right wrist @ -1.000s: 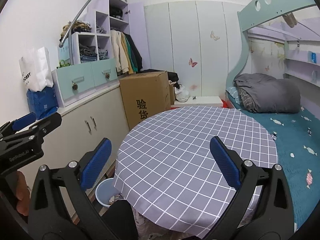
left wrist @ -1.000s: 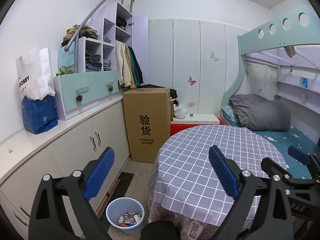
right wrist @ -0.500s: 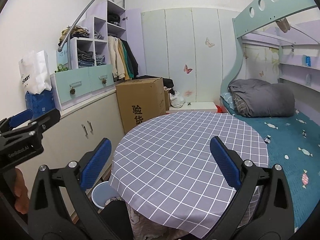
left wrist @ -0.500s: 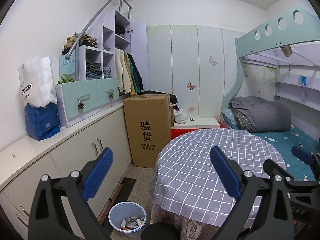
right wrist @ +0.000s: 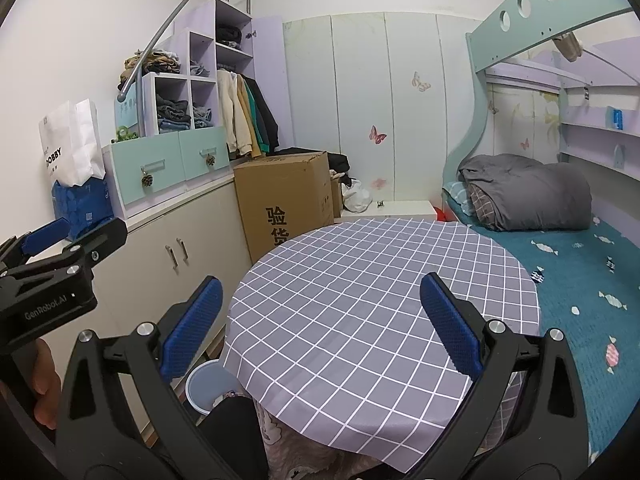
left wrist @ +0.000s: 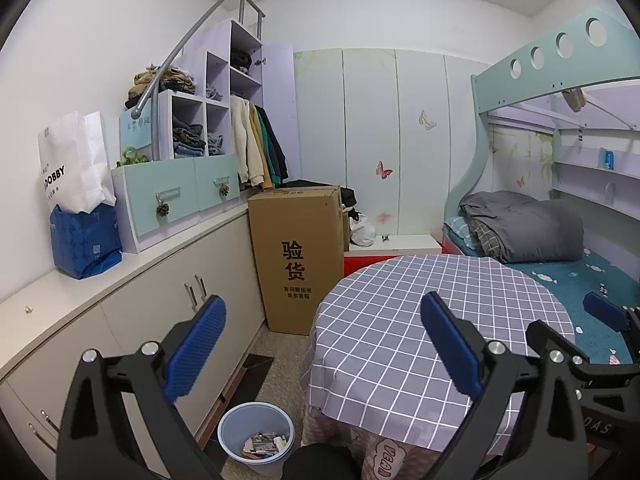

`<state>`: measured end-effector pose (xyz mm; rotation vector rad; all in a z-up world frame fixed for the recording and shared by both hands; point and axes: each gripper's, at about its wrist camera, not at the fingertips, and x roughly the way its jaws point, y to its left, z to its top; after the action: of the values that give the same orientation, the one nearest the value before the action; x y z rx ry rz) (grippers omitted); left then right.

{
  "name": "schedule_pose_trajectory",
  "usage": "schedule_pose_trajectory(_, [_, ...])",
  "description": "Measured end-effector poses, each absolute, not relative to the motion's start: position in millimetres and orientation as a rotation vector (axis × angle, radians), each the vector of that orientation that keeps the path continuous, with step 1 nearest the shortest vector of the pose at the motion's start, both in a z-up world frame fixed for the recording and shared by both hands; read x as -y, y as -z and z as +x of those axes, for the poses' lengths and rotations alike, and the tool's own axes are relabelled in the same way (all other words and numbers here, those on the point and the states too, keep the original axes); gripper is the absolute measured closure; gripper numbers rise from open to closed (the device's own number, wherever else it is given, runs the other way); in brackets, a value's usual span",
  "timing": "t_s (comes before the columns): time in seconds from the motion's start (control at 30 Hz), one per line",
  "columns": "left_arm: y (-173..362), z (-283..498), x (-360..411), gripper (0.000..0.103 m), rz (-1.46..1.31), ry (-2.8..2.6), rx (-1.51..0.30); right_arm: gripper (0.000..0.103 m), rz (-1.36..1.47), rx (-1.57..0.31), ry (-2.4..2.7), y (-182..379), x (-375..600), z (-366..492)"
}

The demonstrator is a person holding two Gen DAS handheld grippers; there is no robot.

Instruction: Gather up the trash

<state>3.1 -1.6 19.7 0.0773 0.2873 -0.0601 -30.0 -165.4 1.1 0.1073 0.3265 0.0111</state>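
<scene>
Trash [left wrist: 262,444] lay in the bin [left wrist: 236,420]; we held both hand-held grippers [left wrist: 320,344] [right wrist: 318,320] spread, empty, and judged a slow scan for leftovers wisest.

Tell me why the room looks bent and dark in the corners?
Left wrist view: a fisheye lens bows the bunk bed frame and blackens the corners; lighting is even, and the tablecloth shows faint sheen. Right wrist view: same curving, the cabinet leans, and everything stays sharp.
</scene>
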Motion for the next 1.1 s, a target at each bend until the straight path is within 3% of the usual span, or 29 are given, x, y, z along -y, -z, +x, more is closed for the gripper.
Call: schedule_pose_trajectory(1.1, [-14.4, 3.7, 5.6, 0.007, 0.083, 0.061, -0.307, 0.006, 0.111, -0.343, -0.026, 4.6, 162.8, -27.3])
